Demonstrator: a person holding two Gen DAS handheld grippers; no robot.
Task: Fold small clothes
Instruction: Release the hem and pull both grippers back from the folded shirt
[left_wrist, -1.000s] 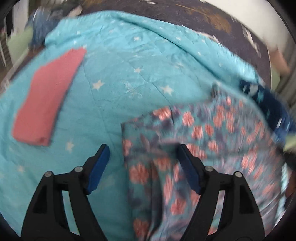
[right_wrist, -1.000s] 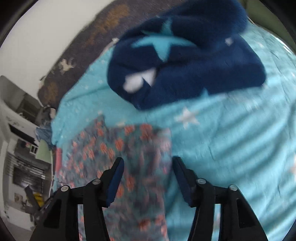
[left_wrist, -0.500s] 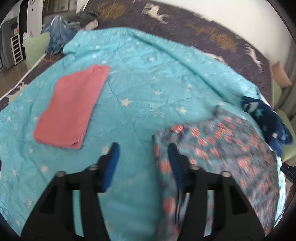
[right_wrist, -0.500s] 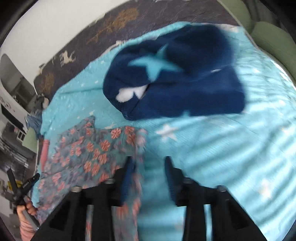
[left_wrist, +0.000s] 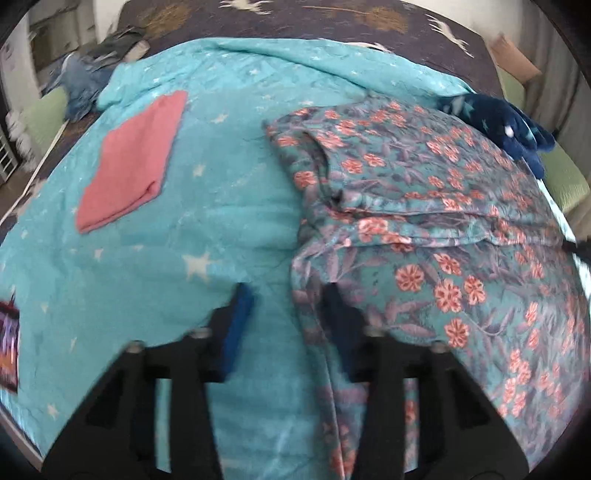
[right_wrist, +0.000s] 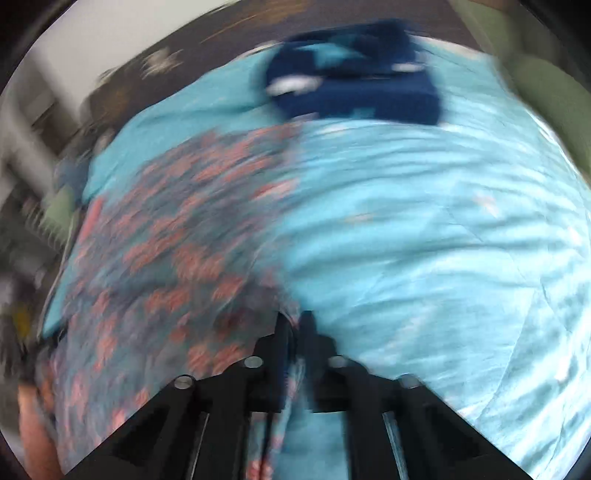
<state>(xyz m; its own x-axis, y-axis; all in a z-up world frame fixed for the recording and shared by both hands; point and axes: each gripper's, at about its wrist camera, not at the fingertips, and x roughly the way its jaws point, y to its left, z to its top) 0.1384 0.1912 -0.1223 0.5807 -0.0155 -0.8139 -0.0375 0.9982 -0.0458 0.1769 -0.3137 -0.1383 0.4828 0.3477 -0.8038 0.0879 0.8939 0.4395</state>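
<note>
Over blanket, right tool pinches floral garment edge.

Bed w/ turquoise star blanket: folded pink cloth, floral garment, navy star item.

The right gripper has clamped the floral garment's edge — earlier open.

Thin matt floral cloth lies on a soft, creased turquoise quilt beside a fuzzy navy fleece.
</note>
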